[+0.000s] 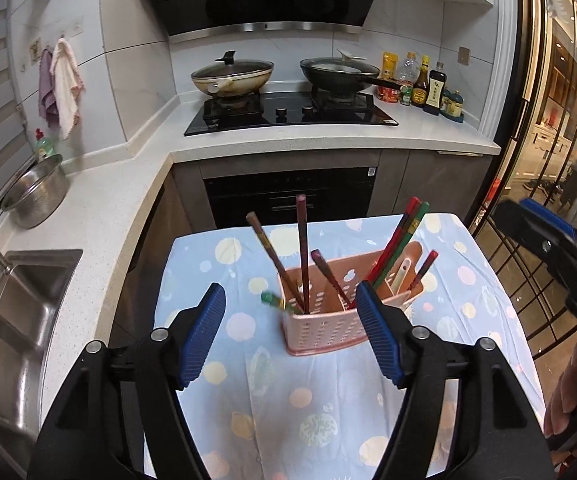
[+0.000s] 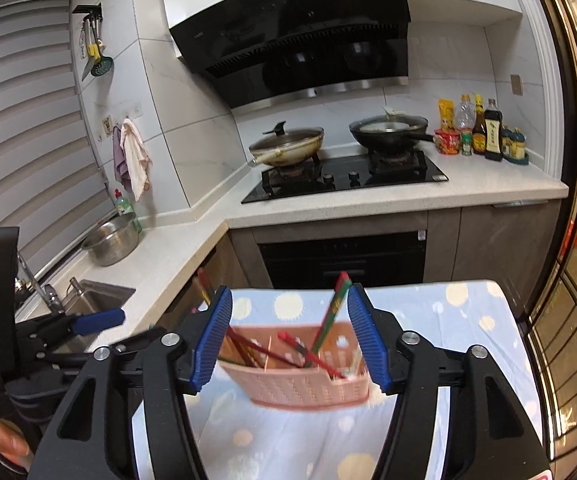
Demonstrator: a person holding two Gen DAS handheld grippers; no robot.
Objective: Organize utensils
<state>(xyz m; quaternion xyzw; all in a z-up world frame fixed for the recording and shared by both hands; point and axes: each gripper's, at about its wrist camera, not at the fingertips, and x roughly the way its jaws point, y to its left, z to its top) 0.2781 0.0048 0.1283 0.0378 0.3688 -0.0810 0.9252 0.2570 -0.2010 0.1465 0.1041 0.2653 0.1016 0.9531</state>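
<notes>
Chopsticks (image 1: 302, 252) of dark wood, red and green stand leaning in the pink perforated plastic caddy (image 1: 324, 330) on the blue dotted tablecloth (image 1: 328, 408); left gripper (image 1: 290, 334) gapes wide, empty, just before the caddy. Right gripper (image 2: 290, 340) is likewise spread wide, holding nothing, the caddy seen between its blue pads (image 2: 212, 340).

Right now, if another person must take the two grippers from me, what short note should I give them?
Left gripper: open, nothing held.
Right gripper: open, nothing held.
The pink basket stands on the dotted tablecloth. The chopsticks and a pale utensil stand inside it.
Done: all utensils that the views show are in the basket.
Left: one green-tipped chopstick leans over the left rim; maybe tidy it. No loose utensils are visible on the cloth.
</notes>
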